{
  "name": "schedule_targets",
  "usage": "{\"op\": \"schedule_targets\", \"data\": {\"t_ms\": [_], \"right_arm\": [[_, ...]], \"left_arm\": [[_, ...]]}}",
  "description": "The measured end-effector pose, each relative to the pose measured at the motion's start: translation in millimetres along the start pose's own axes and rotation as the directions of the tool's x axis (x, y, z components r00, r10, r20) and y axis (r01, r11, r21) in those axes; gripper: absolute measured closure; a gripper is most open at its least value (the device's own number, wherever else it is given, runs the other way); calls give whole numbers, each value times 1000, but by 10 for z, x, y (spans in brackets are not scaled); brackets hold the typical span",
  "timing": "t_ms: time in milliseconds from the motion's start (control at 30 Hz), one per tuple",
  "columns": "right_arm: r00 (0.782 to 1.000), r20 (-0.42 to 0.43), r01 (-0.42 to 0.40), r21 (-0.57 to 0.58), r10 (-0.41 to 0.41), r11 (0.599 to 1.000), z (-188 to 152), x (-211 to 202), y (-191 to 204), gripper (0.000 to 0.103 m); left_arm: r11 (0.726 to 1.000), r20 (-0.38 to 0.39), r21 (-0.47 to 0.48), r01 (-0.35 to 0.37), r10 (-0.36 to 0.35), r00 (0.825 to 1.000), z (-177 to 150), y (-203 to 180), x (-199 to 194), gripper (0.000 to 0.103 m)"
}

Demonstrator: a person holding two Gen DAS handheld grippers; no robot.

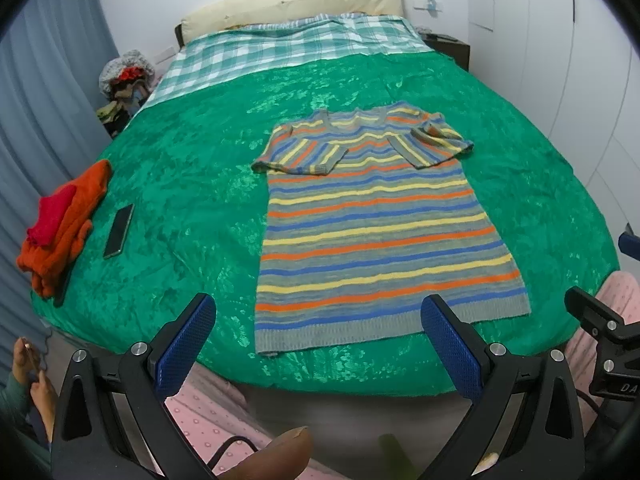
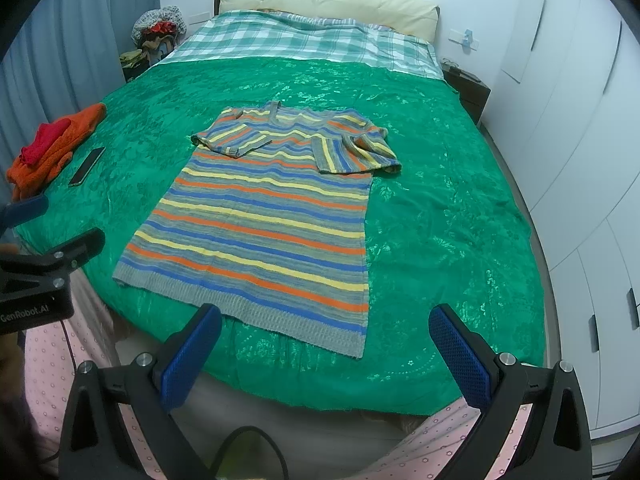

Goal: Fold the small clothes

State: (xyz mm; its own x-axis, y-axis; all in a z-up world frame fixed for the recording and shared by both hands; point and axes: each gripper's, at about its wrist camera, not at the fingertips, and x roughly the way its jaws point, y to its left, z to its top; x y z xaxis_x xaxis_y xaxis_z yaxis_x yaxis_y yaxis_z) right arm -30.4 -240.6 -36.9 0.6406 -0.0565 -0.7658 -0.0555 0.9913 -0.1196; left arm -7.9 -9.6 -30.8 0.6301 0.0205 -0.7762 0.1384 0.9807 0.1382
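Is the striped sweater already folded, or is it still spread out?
Partly folded: the striped sweater lies flat on the green cover, body spread, both sleeves turned in across the chest.

A sweater (image 1: pixel 376 236) striped grey, blue, yellow and orange lies on a shiny green bedspread (image 1: pixel 192 184), with a teal-and-white checked blanket (image 1: pixel 280 48) at the far end and orange and red clothes (image 1: pixel 60 220) at left
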Motion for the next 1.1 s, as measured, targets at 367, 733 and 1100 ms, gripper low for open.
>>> {"op": "schedule_targets", "data": {"t_ms": [367, 733, 1100], "right_arm": [[996, 17, 89, 22, -89, 996, -1, -30, -44, 1], [991, 12, 134, 30, -134, 991, -4, -20, -117, 1], [990, 11, 140, 33, -140, 990, 16, -14, -126, 1]], "left_arm": [[999, 11, -6, 31, -31, 999, -23, -88, -4, 0], [999, -13, 8, 37, -36, 999, -34, -125, 42, 0], [999, -22, 16, 37, -37, 999, -46, -150, 46, 0]]}}
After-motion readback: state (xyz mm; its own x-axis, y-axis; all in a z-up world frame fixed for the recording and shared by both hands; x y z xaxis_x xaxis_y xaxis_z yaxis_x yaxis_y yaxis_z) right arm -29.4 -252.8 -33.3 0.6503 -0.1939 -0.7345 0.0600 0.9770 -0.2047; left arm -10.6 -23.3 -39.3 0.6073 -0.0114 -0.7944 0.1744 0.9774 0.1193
